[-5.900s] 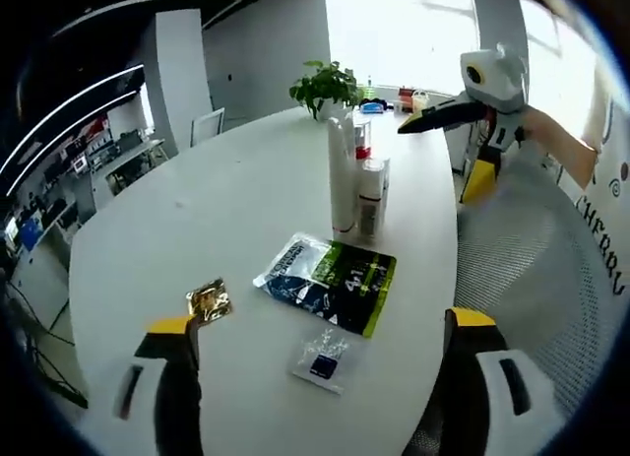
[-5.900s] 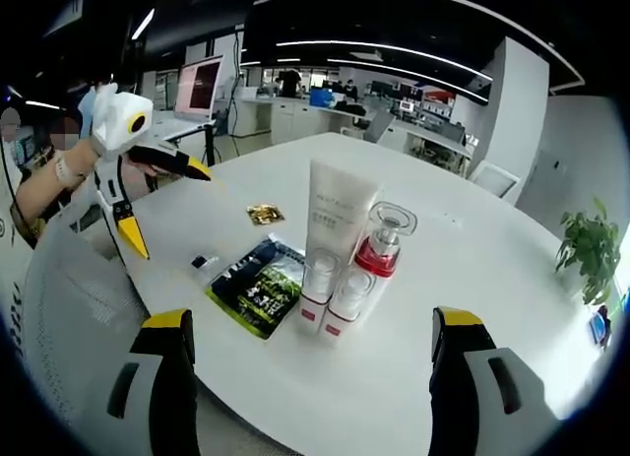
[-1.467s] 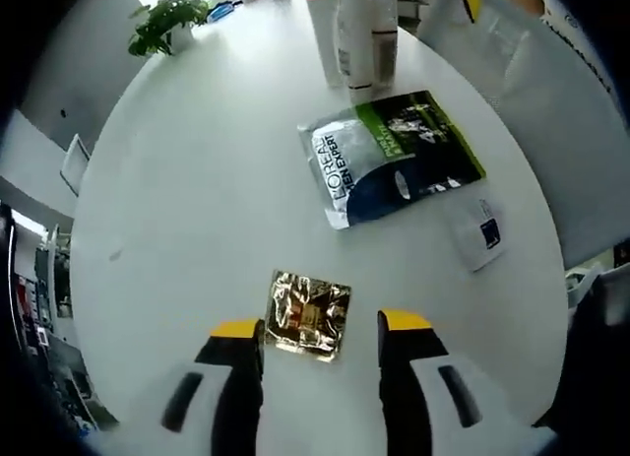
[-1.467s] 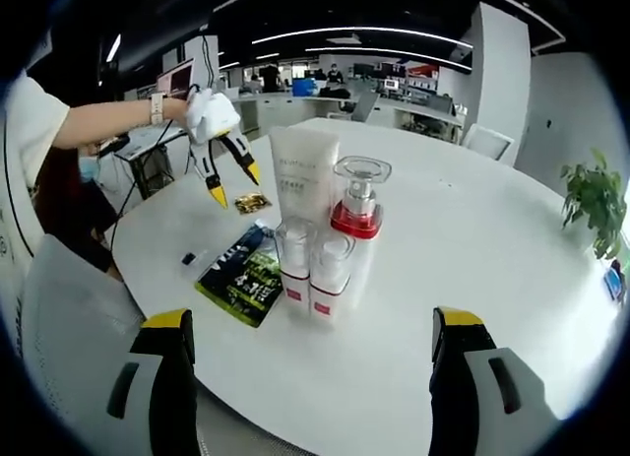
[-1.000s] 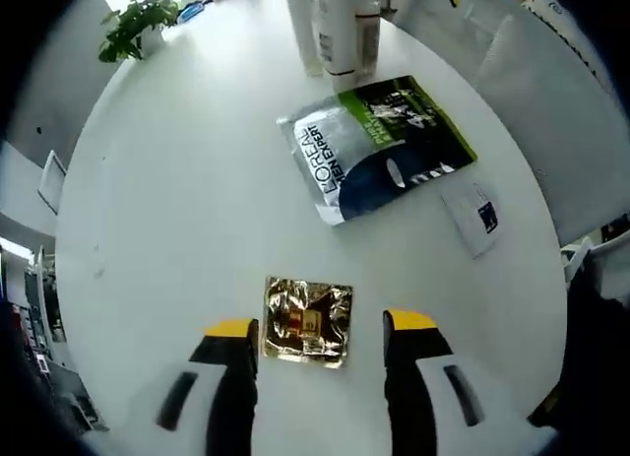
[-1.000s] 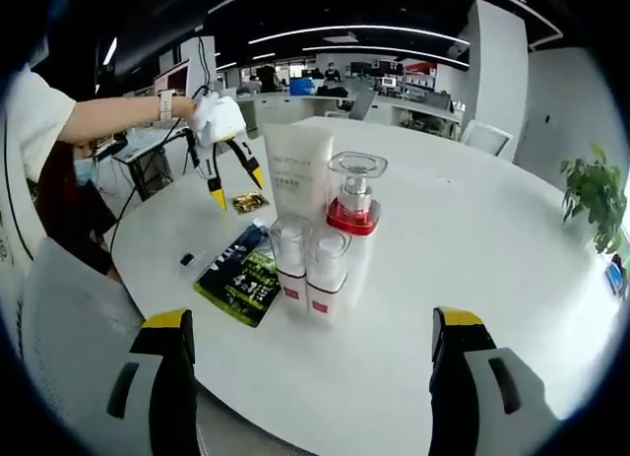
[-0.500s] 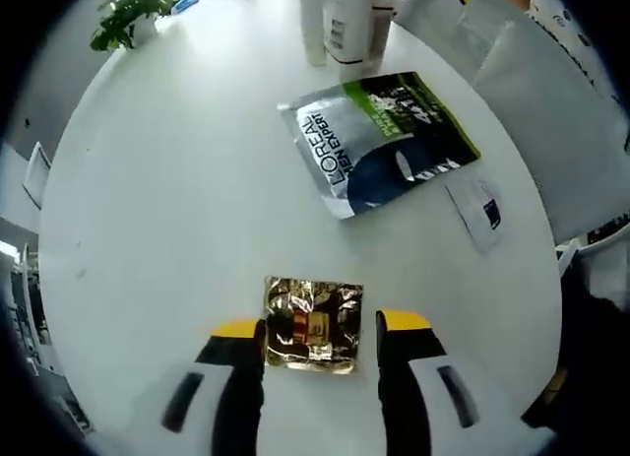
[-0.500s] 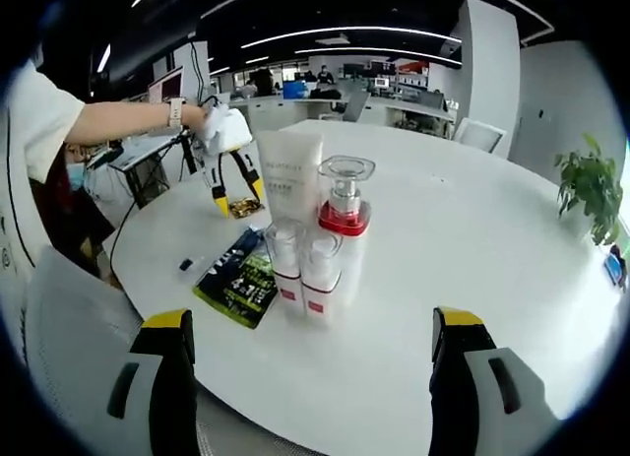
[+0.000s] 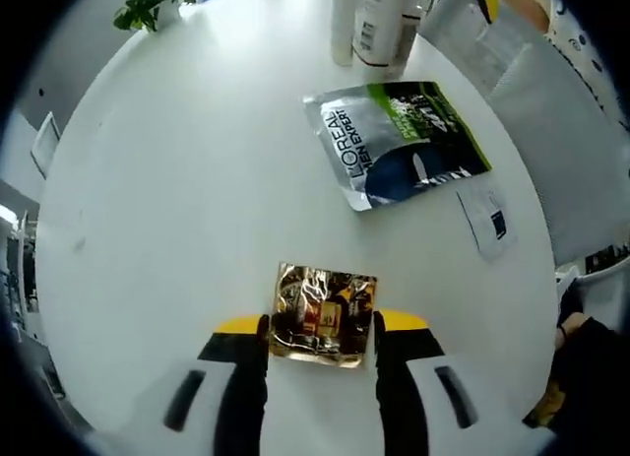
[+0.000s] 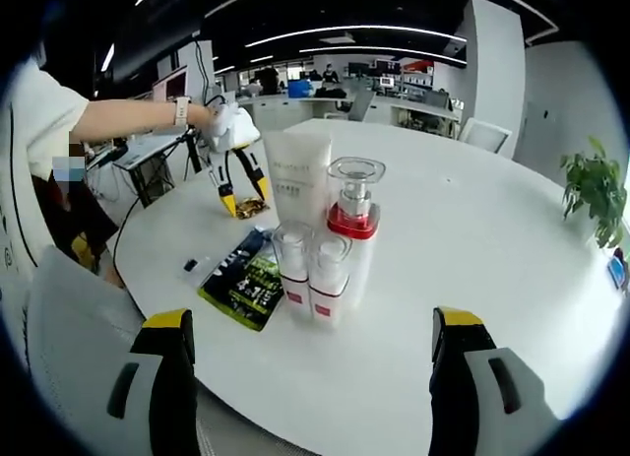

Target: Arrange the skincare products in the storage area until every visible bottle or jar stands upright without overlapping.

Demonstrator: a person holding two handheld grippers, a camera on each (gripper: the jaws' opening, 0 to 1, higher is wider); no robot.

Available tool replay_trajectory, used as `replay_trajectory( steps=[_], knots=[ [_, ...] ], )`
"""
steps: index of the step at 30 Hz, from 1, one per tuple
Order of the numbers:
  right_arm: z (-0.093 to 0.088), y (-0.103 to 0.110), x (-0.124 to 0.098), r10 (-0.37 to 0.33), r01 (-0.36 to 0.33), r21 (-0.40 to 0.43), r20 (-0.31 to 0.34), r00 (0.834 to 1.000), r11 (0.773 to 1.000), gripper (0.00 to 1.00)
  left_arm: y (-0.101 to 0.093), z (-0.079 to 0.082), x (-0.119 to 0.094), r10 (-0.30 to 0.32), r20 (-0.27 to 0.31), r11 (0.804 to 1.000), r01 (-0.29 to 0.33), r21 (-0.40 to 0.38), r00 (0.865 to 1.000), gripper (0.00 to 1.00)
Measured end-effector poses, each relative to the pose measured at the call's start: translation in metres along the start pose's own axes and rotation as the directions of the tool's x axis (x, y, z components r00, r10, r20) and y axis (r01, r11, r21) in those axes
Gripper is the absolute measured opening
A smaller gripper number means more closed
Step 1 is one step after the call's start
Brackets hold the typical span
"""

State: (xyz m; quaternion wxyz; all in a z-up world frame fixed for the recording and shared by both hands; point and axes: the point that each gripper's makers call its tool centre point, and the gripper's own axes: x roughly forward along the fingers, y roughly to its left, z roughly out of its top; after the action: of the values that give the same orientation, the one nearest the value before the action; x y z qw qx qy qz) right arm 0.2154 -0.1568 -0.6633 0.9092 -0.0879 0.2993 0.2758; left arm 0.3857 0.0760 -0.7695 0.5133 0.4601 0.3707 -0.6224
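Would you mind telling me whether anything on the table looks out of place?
Three flat packets lie apart from the upright bottles: a gold foil sachet between the left tongs, a green-and-black pouch, and a small clear sachet. Nothing looks spilled.

Crinkled glossy sachet (image 9: 324, 314) (foil, seemingly)
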Motion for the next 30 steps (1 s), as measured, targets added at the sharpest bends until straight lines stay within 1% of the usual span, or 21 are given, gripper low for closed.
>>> replay_trajectory(
  steps=[2, 4, 8, 9, 11, 12, 14, 15, 18, 20, 21, 22, 24, 27, 29, 30],
  knots=[
    [0.001, 0.001, 0.001, 0.003, -0.003, -0.002, 0.002, 1.000, 1.000, 1.00, -0.003, 0.001, 0.000, 0.003, 0.009, 1.000, -0.003, -0.002, 1.000, 0.38],
    [0.002, 0.002, 0.002, 0.007, -0.007, -0.004, 0.005, 1.000, 1.000, 1.00, -0.002, -0.001, 0.000, 0.009, 0.021, 1.000, -0.008, -0.023, 1.000, 0.37],
    [0.000, 0.002, 0.004, 0.014, -0.014, -0.008, 0.003, 1.000, 1.000, 1.00, -0.008, -0.001, 0.000, 0.040, 0.034, 0.993, -0.037, -0.108, 0.999, 0.35],
    [-0.002, 0.002, 0.005, 0.016, -0.016, -0.004, 0.002, 1.000, 1.000, 1.00, -0.012, 0.000, 0.000, 0.042, 0.037, 0.993, -0.038, -0.108, 0.998, 0.35],
    [-0.003, 0.003, 0.005, 0.018, -0.018, -0.005, -0.003, 1.000, 1.000, 1.00, -0.016, 0.002, -0.001, 0.057, 0.034, 0.986, -0.051, -0.160, 0.998, 0.35],
    [-0.003, 0.003, 0.004, 0.017, -0.017, -0.006, -0.003, 1.000, 1.000, 1.00, -0.020, 0.007, -0.001, 0.068, 0.033, 0.982, -0.061, -0.179, 0.997, 0.35],
    [-0.003, 0.003, 0.004, 0.018, -0.018, -0.008, -0.002, 1.000, 1.000, 1.00, -0.028, 0.014, -0.002, 0.074, 0.029, 0.981, -0.067, -0.180, 0.997, 0.35],
    [-0.003, 0.003, 0.003, 0.019, -0.019, -0.008, -0.003, 1.000, 1.000, 1.00, -0.032, 0.017, -0.002, 0.080, 0.026, 0.977, -0.073, -0.202, 0.996, 0.35],
    [-0.002, 0.002, 0.003, 0.016, -0.016, -0.012, -0.004, 1.000, 1.000, 1.00, -0.036, 0.021, -0.003, 0.090, 0.028, 0.974, -0.082, -0.210, 0.996, 0.35],
    [-0.002, 0.002, 0.003, 0.015, -0.015, -0.015, -0.003, 1.000, 1.000, 1.00, -0.042, 0.026, -0.004, 0.097, 0.034, 0.972, -0.087, -0.220, 0.995, 0.35],
    [-0.002, 0.002, 0.003, 0.016, -0.016, -0.016, -0.004, 1.000, 1.000, 1.00, -0.043, 0.027, -0.005, 0.103, 0.033, 0.968, -0.093, -0.235, 0.994, 0.35],
    [-0.001, 0.002, 0.003, 0.016, -0.016, -0.018, -0.005, 1.000, 1.000, 1.00, -0.043, 0.026, -0.005, 0.106, 0.031, 0.963, -0.095, -0.252, 0.994, 0.35],
    [-0.001, 0.003, 0.004, 0.020, -0.020, -0.024, -0.006, 1.000, 1.000, 1.00, -0.044, 0.027, -0.005, 0.104, 0.030, 0.965, -0.093, -0.245, 0.994, 0.35],
    [0.001, 0.005, 0.004, 0.026, -0.026, -0.030, -0.003, 1.000, 0.999, 1.00, -0.039, 0.017, -0.003, 0.089, 0.016, 0.970, -0.083, -0.230, 0.996, 0.35],
    [0.002, 0.007, 0.005, 0.033, -0.033, -0.035, -0.001, 0.999, 0.999, 1.00, -0.035, 0.014, -0.003, 0.088, 0.015, 0.969, -0.082, -0.232, 0.996, 0.35],
    [0.002, 0.008, 0.005, 0.034, -0.034, -0.039, -0.002, 0.999, 0.999, 1.00, -0.035, 0.012, -0.003, 0.089, 0.010, 0.965, -0.083, -0.250, 0.996, 0.35]
  ],
)
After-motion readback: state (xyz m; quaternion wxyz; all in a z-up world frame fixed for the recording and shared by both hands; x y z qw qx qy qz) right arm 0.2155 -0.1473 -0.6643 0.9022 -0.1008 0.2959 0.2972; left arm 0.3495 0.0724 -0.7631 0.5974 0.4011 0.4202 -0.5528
